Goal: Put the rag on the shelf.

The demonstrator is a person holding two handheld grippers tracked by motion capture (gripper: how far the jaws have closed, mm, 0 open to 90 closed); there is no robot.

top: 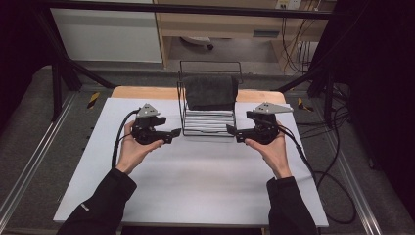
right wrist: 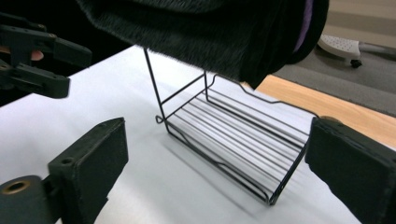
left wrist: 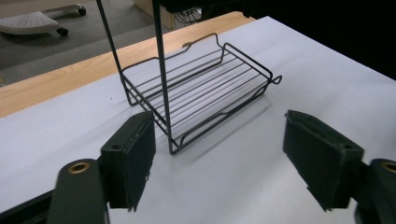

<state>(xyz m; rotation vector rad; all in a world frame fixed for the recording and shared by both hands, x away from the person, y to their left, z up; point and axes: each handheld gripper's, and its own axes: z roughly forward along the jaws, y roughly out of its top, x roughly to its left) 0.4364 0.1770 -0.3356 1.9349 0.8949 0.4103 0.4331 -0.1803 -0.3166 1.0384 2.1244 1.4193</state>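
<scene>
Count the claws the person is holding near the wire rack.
2: the left claw sits left of the wire rack; the right claw sits at its right side.

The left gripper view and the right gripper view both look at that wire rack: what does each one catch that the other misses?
The left gripper view alone has the left gripper, its jaws apart with nothing between them, and the rack's upright wires running out of the top.

The right gripper view alone has the dark towel draped on the rack's upper part, the right gripper with its jaws also apart and empty, and the other gripper farther off at upper left.

Both share the wire rack, its bare lower shelf, the white table, its wooden edge and a white wheeled base on the floor.
</scene>
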